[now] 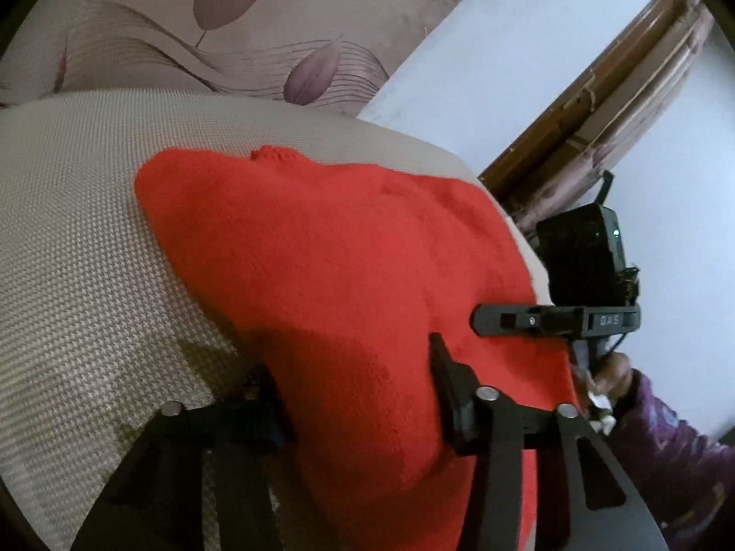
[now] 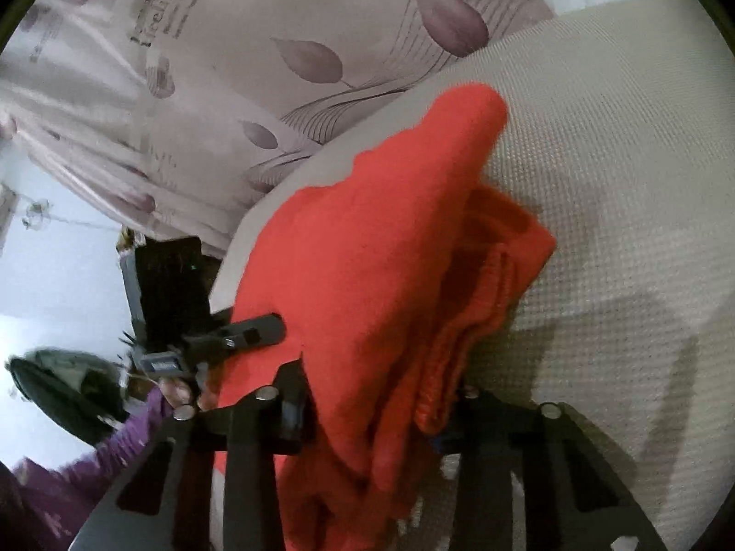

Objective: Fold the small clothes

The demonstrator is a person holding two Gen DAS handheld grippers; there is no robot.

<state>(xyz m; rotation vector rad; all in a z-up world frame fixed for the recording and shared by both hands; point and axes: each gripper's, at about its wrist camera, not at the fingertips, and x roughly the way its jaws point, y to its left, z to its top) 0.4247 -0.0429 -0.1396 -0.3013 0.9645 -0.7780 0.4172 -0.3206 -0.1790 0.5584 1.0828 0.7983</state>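
Red knit garment [image 1: 330,275] on woven worktop [image 1: 82,238], near edge. Left gripper [image 1: 353,395], right gripper [image 2: 372,408]: fingers narrowed, pinching hem. Lift both corners evenly; keep fold edge straight.

"DAS" stands on the right tongs [image 1: 519,321]; curtain [image 2: 206,46] print unreadable

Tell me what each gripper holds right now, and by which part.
Both grip the red knit garment at its near edge. The left gripper pinches one end; the right gripper clamps the bunched, folded layers at the other.
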